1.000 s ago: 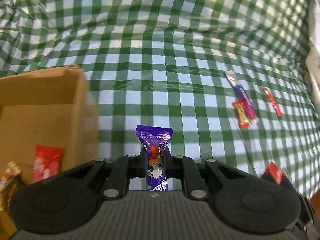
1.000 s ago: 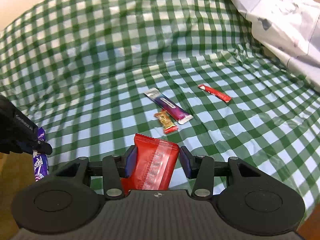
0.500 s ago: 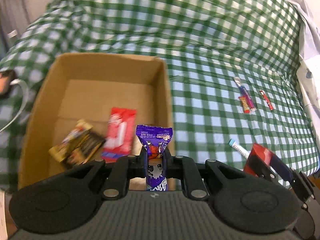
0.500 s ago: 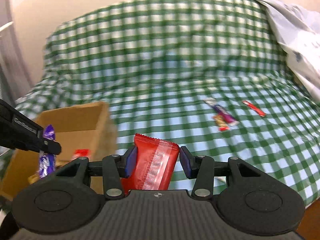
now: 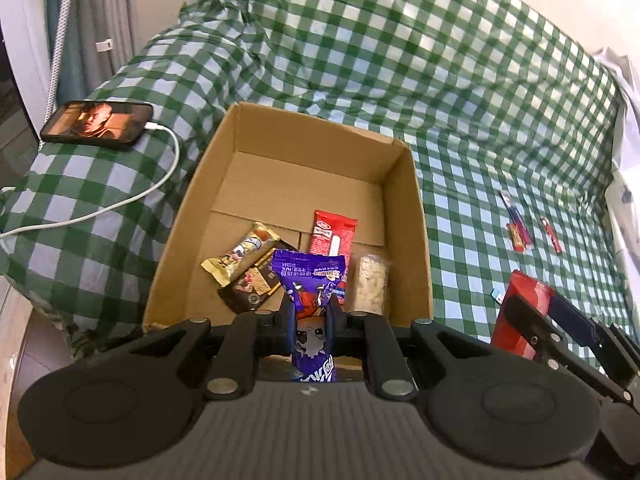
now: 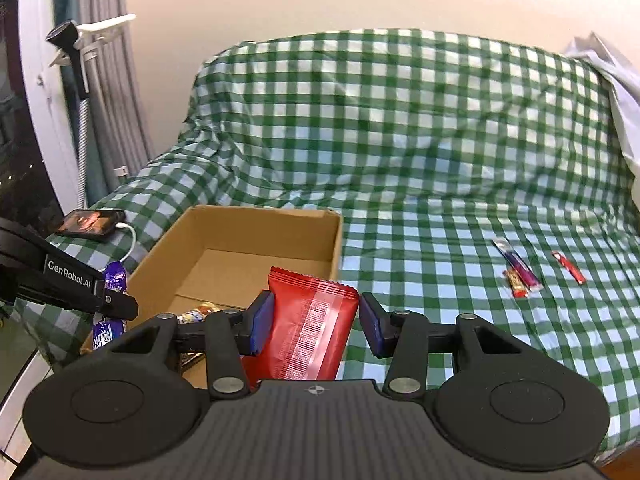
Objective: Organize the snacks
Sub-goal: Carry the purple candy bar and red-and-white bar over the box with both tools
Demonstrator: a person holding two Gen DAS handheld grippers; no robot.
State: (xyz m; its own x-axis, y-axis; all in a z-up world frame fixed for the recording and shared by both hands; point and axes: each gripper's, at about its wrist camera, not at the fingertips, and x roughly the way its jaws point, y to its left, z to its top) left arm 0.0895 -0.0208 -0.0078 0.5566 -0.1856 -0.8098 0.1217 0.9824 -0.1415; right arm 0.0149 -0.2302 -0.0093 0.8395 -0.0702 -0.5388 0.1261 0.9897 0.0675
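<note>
From the left wrist camera, the left gripper (image 5: 310, 312) clamps its fingers on the waist of a purple snack packet (image 5: 311, 300), held upright over the near end of an open cardboard box (image 5: 404, 184), apparently so it can be dropped straight in. Four snacks already lie on the box floor: a red wrapper (image 5: 333, 232), a gold bar (image 5: 239, 254), a dark packet (image 5: 252, 286) and a clear pack of pale pieces (image 5: 370, 284). To the right of the box, the right gripper (image 5: 532, 320) carries a red packet (image 5: 520, 304) above the green checked cover (image 5: 400, 60). Three snacks lie farther right on the cover, well apart from the box: a purple stick (image 5: 516, 216), a small orange bar (image 5: 515, 236) and a red stick (image 5: 552, 234). A phone (image 5: 98, 124) on a white cable rests left of the box.

From the right wrist camera, the right gripper (image 6: 316, 322) has its blue pads closed on the sides of the red packet (image 6: 310, 328), which stands upright and sits near the box's right wall (image 6: 336, 240), seemingly queued for the same drop. The left gripper (image 6: 112, 300) reaches in from the left edge, the purple packet (image 6: 114, 280) pinched in its fingers above the box's left rim. The three loose snacks wait on the cover at right, judged the remaining work.
</note>
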